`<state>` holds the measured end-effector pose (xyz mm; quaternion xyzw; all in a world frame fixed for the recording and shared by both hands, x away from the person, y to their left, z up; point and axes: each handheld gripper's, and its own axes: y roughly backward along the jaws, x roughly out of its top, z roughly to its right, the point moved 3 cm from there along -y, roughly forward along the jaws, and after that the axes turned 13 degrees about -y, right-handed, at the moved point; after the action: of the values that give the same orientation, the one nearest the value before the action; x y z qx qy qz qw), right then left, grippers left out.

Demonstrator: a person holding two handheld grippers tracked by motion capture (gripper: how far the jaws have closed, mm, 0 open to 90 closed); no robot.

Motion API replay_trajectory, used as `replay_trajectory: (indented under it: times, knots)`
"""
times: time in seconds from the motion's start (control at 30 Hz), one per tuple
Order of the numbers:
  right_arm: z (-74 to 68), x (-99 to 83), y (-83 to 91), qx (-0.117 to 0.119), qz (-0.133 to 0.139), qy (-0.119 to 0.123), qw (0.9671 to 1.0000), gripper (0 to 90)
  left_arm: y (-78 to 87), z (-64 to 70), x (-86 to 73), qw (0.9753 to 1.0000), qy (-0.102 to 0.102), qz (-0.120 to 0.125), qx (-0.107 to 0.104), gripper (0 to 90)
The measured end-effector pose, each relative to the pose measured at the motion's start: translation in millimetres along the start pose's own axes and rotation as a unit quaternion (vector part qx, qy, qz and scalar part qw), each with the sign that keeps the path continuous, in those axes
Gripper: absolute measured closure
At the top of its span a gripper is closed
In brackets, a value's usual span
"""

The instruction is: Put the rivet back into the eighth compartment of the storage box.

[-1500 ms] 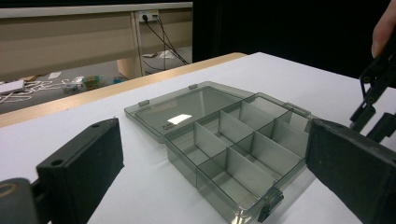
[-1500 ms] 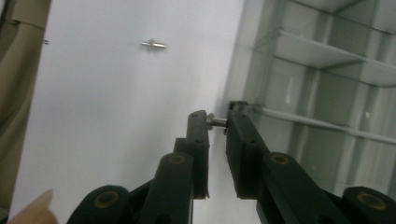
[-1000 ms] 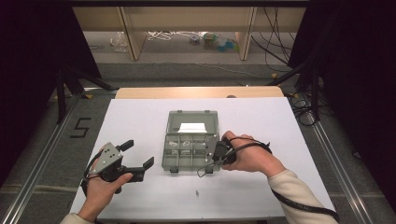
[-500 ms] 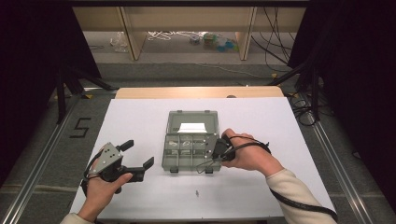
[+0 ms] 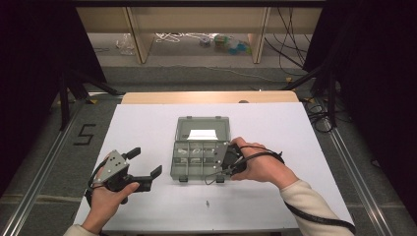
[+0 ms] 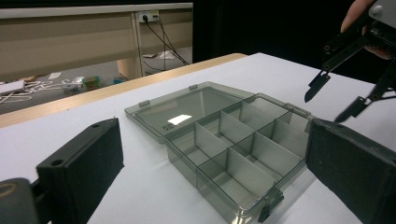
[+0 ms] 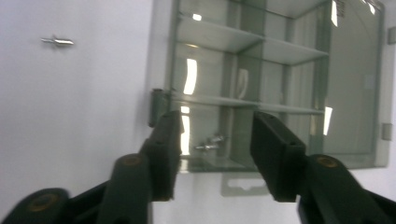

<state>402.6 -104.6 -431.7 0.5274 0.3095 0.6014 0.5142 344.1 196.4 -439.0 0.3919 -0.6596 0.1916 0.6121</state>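
At the left of the high view, the person's left hand (image 5: 109, 196) is holding the left gripper (image 5: 144, 167) just above the white table (image 5: 147, 123), well apart from the box. Its jaws are standing wide spread with nothing between them — in the left gripper view they are framing the whole box from the two sides.

In the middle of the table, the compartment box (image 5: 200, 153) of grey transparent plastic is lying open, its lid (image 5: 203, 130) folded flat on the far side and touching the table. The dividers are making several small compartments. A small screw (image 7: 210, 141) is lying in the compartment nearest to the right gripper. Another small screw (image 5: 207, 202) is lying on the bare table in front of the box, near the front edge.

At the right, the right hand (image 5: 263, 164) is holding the right gripper (image 5: 220, 173) at the front right corner of the box. Its jaws are parted and are gripping nothing — the tips are hovering at the box rim.
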Motion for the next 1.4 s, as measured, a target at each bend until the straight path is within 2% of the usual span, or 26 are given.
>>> replay_trajectory:
  times: [0.1,0.27,0.3,0.37,0.43,0.73,1.0,1.03,1.1,1.13,1.37,1.4]
  knots:
    - [-7.7,2.7,-1.7,0.019,-0.002,0.015,0.9997,42.9,0.1,-0.2,0.1,1.0000,0.000,0.000,0.000,3.9]
    - [-23.9,8.1,-4.0,0.059,-0.011,0.024,0.9979,34.3,0.2,0.0,0.2,1.0000,0.000,0.000,0.000,4.0]
    - [-27.0,9.5,-5.0,0.055,-0.010,0.027,0.9980,33.8,0.2,0.1,0.3,1.0000,0.000,0.000,0.000,3.9]
    - [-32.6,13.0,-7.1,0.063,-0.007,0.043,0.9971,32.8,0.0,0.2,0.2,1.0000,0.000,0.000,0.000,3.9]
    - [-38.1,15.8,-8.7,0.071,-0.005,0.047,0.9964,32.8,0.1,0.0,0.2,1.0000,0.000,0.000,0.000,3.9]
    - [-57.2,26.0,-24.1,0.091,-0.012,0.071,0.9932,38.1,0.0,0.0,0.2,1.0000,0.000,0.000,0.000,3.9]
    - [-67.9,28.0,-34.6,0.112,-0.027,0.075,0.9905,43.0,-0.1,-0.1,0.2,1.0000,0.000,0.001,0.000,4.0]
    - [-67.0,28.4,-36.2,0.118,-0.030,0.089,0.9885,44.3,0.0,-0.1,0.2,1.0000,0.000,0.001,0.001,4.0]
    - [-70.7,28.3,-39.1,0.127,-0.029,0.077,0.9885,45.7,-0.2,-0.1,0.2,1.0000,0.000,0.001,0.001,4.0]
    - [-70.2,28.4,-39.3,0.127,-0.036,0.087,0.9875,46.8,-0.2,-0.1,0.2,1.0000,0.001,0.001,0.001,3.9]
    - [-74.3,28.1,-44.7,0.147,-0.046,0.082,0.9847,54.1,-0.3,0.2,0.2,1.0000,0.000,0.000,0.001,4.0]
    - [-74.6,28.0,-45.4,0.154,-0.050,0.085,0.9832,55.2,-0.4,0.2,0.2,1.0000,0.001,0.001,0.001,4.0]
